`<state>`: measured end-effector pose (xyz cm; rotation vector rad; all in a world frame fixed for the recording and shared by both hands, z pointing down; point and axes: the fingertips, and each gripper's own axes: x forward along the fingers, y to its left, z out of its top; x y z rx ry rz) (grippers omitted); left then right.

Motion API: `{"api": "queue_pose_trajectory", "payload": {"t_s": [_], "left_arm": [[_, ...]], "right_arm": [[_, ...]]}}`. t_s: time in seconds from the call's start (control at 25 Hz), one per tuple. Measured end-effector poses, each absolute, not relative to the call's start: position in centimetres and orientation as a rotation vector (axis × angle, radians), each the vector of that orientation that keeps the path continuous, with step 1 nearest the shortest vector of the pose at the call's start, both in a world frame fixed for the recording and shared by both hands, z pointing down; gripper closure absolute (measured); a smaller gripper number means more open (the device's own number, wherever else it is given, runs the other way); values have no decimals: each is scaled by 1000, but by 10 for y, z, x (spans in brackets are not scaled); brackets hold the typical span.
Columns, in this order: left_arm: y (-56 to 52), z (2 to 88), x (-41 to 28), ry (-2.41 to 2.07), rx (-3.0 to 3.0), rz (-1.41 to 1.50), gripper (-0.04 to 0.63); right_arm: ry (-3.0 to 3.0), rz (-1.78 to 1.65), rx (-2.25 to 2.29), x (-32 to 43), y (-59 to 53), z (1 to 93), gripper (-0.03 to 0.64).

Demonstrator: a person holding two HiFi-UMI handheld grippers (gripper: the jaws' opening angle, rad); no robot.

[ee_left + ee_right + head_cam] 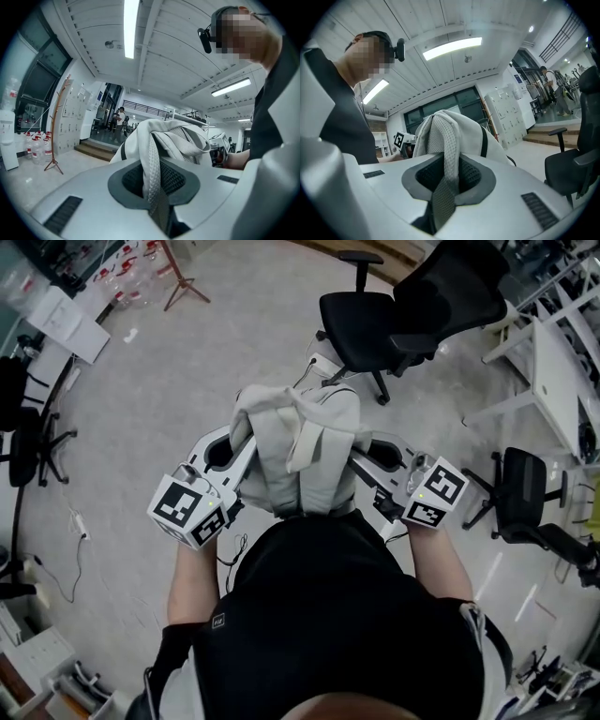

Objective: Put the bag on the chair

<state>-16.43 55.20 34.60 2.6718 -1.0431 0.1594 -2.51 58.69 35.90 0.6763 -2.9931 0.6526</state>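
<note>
Bag [300, 451] straps [151, 168] between both pairs of jaws

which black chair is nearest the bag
The black office chair at top centre, beyond the white fabric backpack; the other chairs stand off at the left and right edges.

Probably office, swivel chairs [361, 324], lockers [506, 112]

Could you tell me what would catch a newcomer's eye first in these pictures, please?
The pale grey bag stands out first, hanging mid-frame in the head view, just in front of the person. The left tool is shut on one shoulder strap, and the right tool is shut on the other. Just beyond the bag, a black office chair stands on the floor.
</note>
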Motion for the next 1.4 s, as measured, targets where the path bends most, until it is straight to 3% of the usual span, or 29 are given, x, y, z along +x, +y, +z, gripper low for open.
{"api": "queue_pose_trajectory", "payload": {"t_s": [0.92,1.4], "left_arm": [[304,359,-169,-1262,2552,179,538],[210,375,-258,-1148,2569,140,540]], "right_arm": [[-3046,605,440,-22,316,374,538],[-2987,660,662,-109,230,381,540]]}}
